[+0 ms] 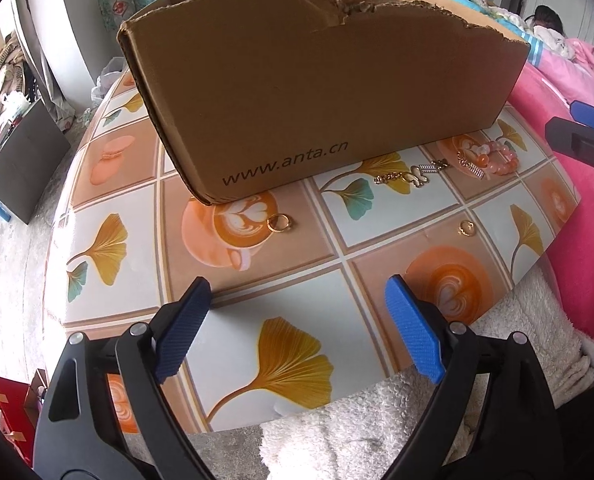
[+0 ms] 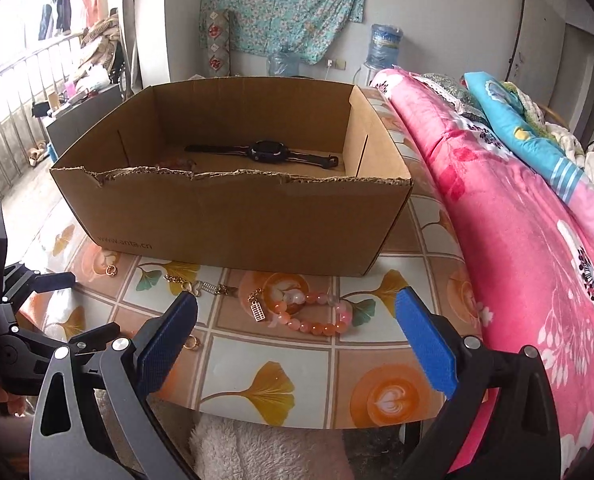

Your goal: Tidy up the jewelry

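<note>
Right wrist view: right gripper (image 2: 297,318) spread wide, empty, bead bracelet (image 2: 317,314) on the counter (image 2: 281,364) just beyond its tips. Left gripper (image 1: 297,312) also wide, empty; gold ring (image 1: 280,223) farther off. Cardboard box (image 2: 233,216) behind holds a black watch (image 2: 263,151).

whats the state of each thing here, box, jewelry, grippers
cardboard box: open, upright on the table
watch: lying inside the box
bead bracelet: on the table, outside the box
gold chain: on the table, untouched
left gripper: open, empty
right gripper: open, empty
</note>
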`<state>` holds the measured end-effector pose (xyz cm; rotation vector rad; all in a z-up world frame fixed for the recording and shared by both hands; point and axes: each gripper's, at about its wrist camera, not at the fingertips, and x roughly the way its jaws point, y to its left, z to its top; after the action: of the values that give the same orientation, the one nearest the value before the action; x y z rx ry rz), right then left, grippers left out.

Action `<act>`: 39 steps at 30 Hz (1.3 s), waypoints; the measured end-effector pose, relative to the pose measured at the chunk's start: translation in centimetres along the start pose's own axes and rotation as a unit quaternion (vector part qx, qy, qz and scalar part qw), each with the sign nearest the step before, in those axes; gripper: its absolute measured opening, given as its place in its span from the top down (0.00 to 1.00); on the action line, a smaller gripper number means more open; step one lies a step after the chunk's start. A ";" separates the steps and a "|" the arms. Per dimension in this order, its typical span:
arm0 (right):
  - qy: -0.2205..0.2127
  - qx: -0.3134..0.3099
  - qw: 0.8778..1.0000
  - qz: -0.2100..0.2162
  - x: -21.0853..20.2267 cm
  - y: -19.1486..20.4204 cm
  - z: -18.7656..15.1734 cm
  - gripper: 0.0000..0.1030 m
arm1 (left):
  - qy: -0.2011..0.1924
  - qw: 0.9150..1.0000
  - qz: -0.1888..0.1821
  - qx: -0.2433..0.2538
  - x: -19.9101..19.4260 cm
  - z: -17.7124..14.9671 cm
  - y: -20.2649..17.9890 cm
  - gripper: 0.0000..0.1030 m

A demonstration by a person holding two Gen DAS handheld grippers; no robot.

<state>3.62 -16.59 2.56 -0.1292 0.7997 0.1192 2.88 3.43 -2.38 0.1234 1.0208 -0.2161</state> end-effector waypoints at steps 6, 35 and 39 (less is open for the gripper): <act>0.002 0.005 1.000 0.016 0.2 0.2 -0.1 0.06 | 0.005 1.000 0.005 -0.004 0.2 0.1 -0.2 0.10; -0.028 0.034 0.997 0.058 -0.2 -0.8 0.4 0.06 | 0.020 1.000 0.010 -0.014 0.9 0.8 0.4 0.07; -0.050 0.071 0.995 0.055 -1.1 -3.2 0.5 0.06 | 0.024 1.000 0.009 -0.013 1.0 0.9 0.4 0.07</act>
<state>3.71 -19.72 3.89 0.0552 0.7122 0.1722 4.22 3.49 -2.72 0.1141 1.0687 -0.1834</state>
